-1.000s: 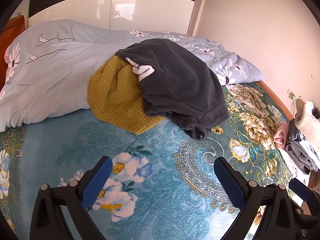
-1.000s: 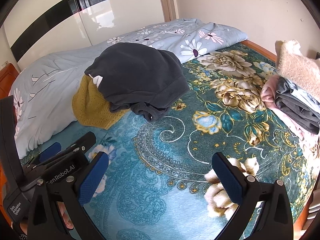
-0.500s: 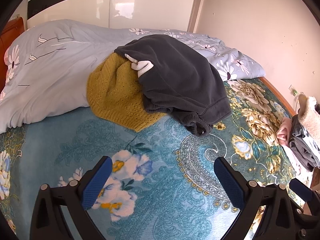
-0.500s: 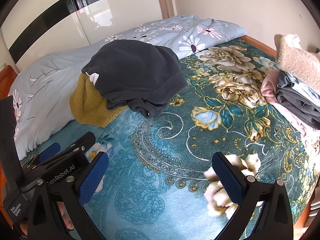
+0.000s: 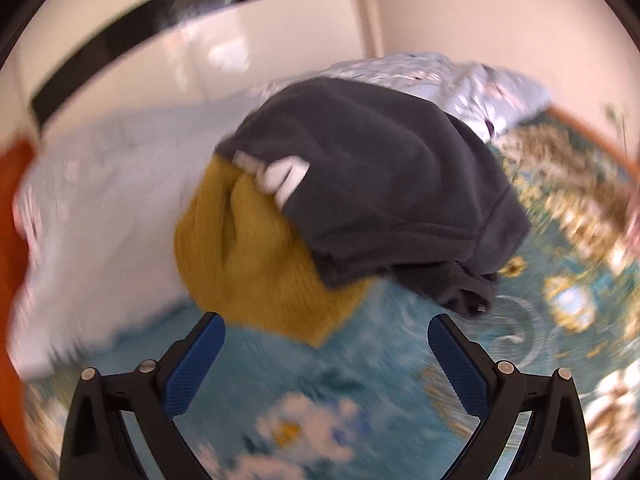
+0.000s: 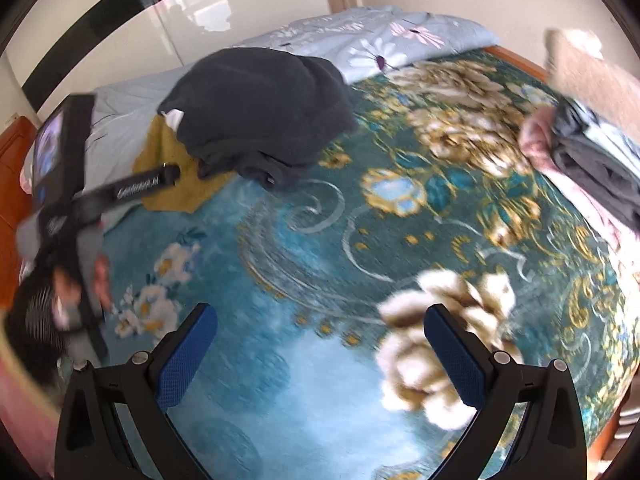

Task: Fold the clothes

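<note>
Left wrist view: While both blue-padded jaws stand wide apart with nothing between them, the left tongs (image 5: 322, 340) point at the heap of unfolded clothes on the bed (image 5: 360, 380); the frame is smeared by motion.
Clothes to fold: a dark grey sweatshirt (image 5: 384, 176) lies crumpled on top of a mustard knit sweater (image 5: 256, 264), touching it and covering its far side; a bit of white cloth (image 5: 286, 176) pokes out at the sweatshirt's edge.
Behind the heap: a pale floral duvet (image 5: 120, 216) is bunched against the pile.
Right wrist view: the right tongs (image 6: 320, 334) hang spread and empty over the teal floral bedspread (image 6: 304, 264), well apart from the dark grey sweatshirt (image 6: 260, 108).
Other tool: the left tongs (image 6: 120, 192) reach toward the mustard knit sweater (image 6: 172, 168), gripped by a hand (image 6: 80, 284).
Done pile: a folded stack (image 6: 588, 148) sits at the bed's right edge.
Step in hand, as a judgement: approach and pick the top garment.
Doing it well: take the sweatshirt alone at a hem or shoulder edge, lift it clear of the sweater, then bring the right tongs to a matching corner and spread it flat on the open bedspread.
Writing: white lettering runs along the other tool's arm, too blurred to read.
</note>
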`<action>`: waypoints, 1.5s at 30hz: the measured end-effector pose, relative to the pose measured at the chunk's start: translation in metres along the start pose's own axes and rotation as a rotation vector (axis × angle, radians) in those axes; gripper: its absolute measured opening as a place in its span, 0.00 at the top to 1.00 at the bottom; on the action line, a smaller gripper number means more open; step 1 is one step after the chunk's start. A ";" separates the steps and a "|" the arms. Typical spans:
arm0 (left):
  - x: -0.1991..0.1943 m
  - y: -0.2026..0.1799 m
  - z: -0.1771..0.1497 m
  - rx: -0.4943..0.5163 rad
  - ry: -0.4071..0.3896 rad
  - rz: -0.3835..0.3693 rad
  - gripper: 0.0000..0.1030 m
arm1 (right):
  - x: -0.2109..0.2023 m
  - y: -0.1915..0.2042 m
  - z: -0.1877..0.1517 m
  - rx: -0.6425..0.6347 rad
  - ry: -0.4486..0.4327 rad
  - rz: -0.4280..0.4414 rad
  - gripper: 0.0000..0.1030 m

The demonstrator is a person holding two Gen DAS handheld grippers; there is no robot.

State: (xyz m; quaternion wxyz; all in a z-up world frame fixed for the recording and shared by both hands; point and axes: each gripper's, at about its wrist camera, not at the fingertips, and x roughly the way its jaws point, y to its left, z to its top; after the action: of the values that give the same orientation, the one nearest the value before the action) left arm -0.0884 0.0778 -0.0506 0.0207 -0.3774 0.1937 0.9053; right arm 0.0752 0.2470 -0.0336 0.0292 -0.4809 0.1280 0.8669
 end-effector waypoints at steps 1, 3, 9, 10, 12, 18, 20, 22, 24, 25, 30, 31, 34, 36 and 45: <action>0.008 -0.014 0.004 0.099 -0.020 0.040 0.00 | -0.003 -0.014 -0.007 0.024 0.010 -0.007 0.00; 0.021 -0.038 0.007 0.269 -0.070 0.106 0.00 | -0.011 -0.046 -0.022 0.091 0.019 -0.023 0.00; 0.086 -0.090 0.010 0.689 -0.111 0.331 0.14 | -0.046 -0.131 -0.068 0.305 0.037 -0.123 0.00; 0.097 -0.096 0.010 0.745 -0.104 0.371 0.18 | -0.052 -0.139 -0.071 0.338 0.043 -0.143 0.00; 0.107 -0.108 0.011 0.838 -0.100 0.413 0.29 | -0.059 -0.154 -0.083 0.379 0.054 -0.152 0.00; 0.084 -0.096 0.037 0.608 -0.026 0.307 0.90 | -0.066 -0.178 -0.104 0.471 0.065 -0.138 0.00; 0.058 -0.086 0.050 0.528 -0.077 0.287 0.91 | -0.070 -0.175 -0.104 0.472 0.063 -0.122 0.00; 0.010 -0.071 0.068 0.478 -0.196 0.252 0.91 | -0.073 -0.167 -0.100 0.439 0.048 -0.110 0.00; -0.042 -0.051 0.088 0.410 -0.300 0.196 0.91 | -0.076 -0.160 -0.096 0.408 0.030 -0.097 0.00; -0.068 -0.037 0.098 0.361 -0.337 0.168 0.91 | -0.078 -0.155 -0.095 0.398 0.021 -0.090 0.00; -0.211 0.043 0.119 0.122 -0.555 0.020 0.92 | -0.089 -0.121 -0.091 0.347 -0.027 -0.044 0.00; -0.249 0.052 0.128 0.109 -0.615 -0.003 0.92 | -0.092 -0.112 -0.091 0.332 -0.036 -0.033 0.00; -0.327 0.084 0.109 0.070 -0.740 -0.080 0.92 | -0.104 -0.083 -0.090 0.271 -0.067 -0.004 0.00; -0.370 0.103 0.098 0.040 -0.791 -0.130 0.92 | -0.114 -0.066 -0.089 0.237 -0.093 0.013 0.00; -0.507 0.210 0.043 -0.104 -0.918 -0.419 0.92 | -0.206 0.015 -0.095 0.018 -0.361 0.101 0.00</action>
State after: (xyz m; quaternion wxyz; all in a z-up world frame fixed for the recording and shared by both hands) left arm 0.2063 -0.0453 0.3980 0.2660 0.0280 0.0392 0.9628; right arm 0.2609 0.2235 0.0949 0.0123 -0.3102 0.1526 0.9383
